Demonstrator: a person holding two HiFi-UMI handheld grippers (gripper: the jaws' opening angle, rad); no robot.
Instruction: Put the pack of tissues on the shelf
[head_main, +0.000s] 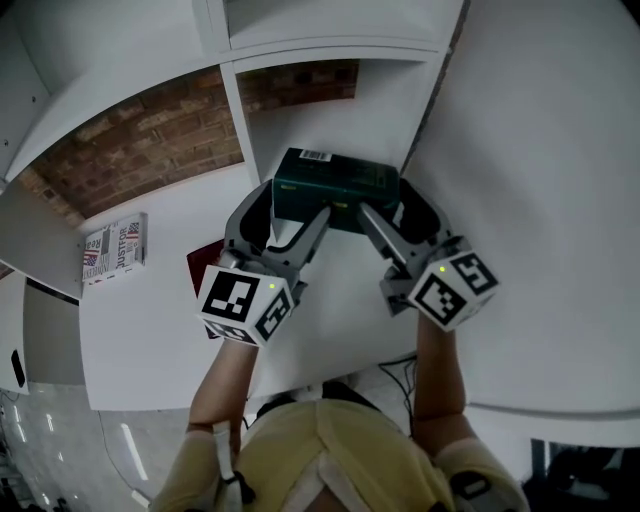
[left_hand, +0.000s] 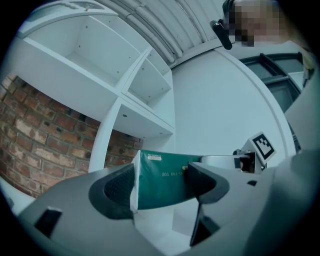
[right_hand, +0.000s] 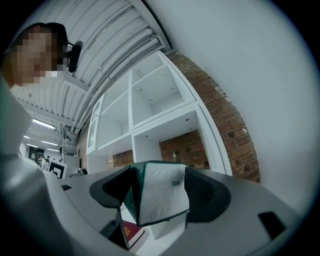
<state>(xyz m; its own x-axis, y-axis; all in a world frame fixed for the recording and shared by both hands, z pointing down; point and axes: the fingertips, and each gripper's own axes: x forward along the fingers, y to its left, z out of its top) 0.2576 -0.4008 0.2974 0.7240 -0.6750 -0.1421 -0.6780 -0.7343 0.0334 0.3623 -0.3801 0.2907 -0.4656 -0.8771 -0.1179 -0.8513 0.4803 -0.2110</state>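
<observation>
The pack of tissues (head_main: 335, 185) is a dark green wrapped block with white ends, held in the air in front of the white shelf (head_main: 240, 110). My left gripper (head_main: 285, 213) is shut on its left end, and my right gripper (head_main: 400, 216) is shut on its right end. In the left gripper view the pack (left_hand: 160, 180) sits crosswise between the jaws of the left gripper (left_hand: 161, 187), before an open compartment of the shelf (left_hand: 145, 132). In the right gripper view the white end of the pack (right_hand: 161, 192) fills the gap of the right gripper (right_hand: 158, 194), and the shelf (right_hand: 150, 125) rises behind it.
A brick wall (head_main: 150, 140) shows through the backless shelf compartments. On the white table (head_main: 150, 340) lie a printed booklet (head_main: 115, 245) at the left and a dark red book (head_main: 205, 265) under my left gripper. A white wall (head_main: 540, 150) stands to the right.
</observation>
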